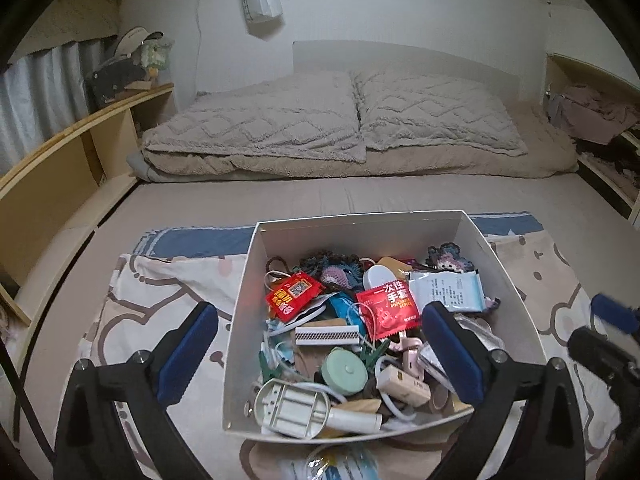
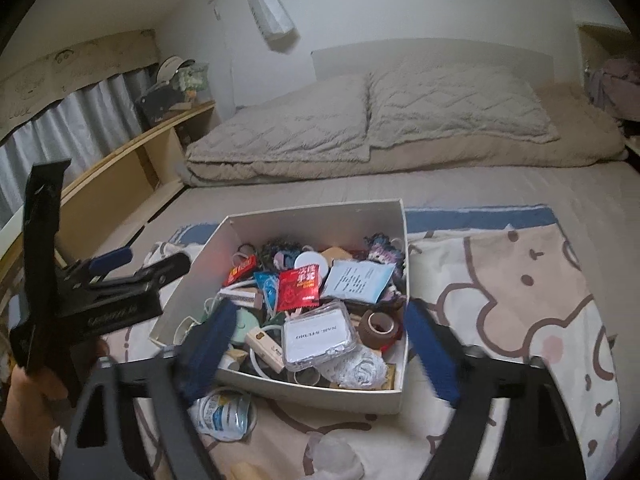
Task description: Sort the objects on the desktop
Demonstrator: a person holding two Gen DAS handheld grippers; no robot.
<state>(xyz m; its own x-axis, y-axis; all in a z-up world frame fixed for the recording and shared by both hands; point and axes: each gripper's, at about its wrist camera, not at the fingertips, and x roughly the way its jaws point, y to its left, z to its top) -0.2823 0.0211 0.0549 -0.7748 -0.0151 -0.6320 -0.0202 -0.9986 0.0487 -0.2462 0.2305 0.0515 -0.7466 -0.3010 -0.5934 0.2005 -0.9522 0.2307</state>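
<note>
A white box (image 1: 240, 308) full of small clutter stands on a cartoon-print blanket (image 1: 160, 288) on the bed; it also shows in the right wrist view (image 2: 403, 264). Inside lie red packets (image 1: 390, 308), a mint round case (image 1: 346, 372), a white charger (image 1: 298, 404), a clear plastic case (image 2: 318, 334) and a brown tape roll (image 2: 378, 324). My left gripper (image 1: 320, 360) is open and empty, its fingers straddling the box's left wall. My right gripper (image 2: 320, 356) is open and empty over the box's near edge. The left gripper (image 2: 140, 260) appears at the left of the right wrist view.
A blue-and-white packet (image 2: 224, 412) and a clear wrapped item (image 2: 336, 456) lie on the blanket in front of the box. Two grey pillows (image 1: 340, 116) lie at the bed's head. A wooden shelf (image 1: 72, 160) runs along the left, another shelf (image 1: 600, 152) with clothes on the right.
</note>
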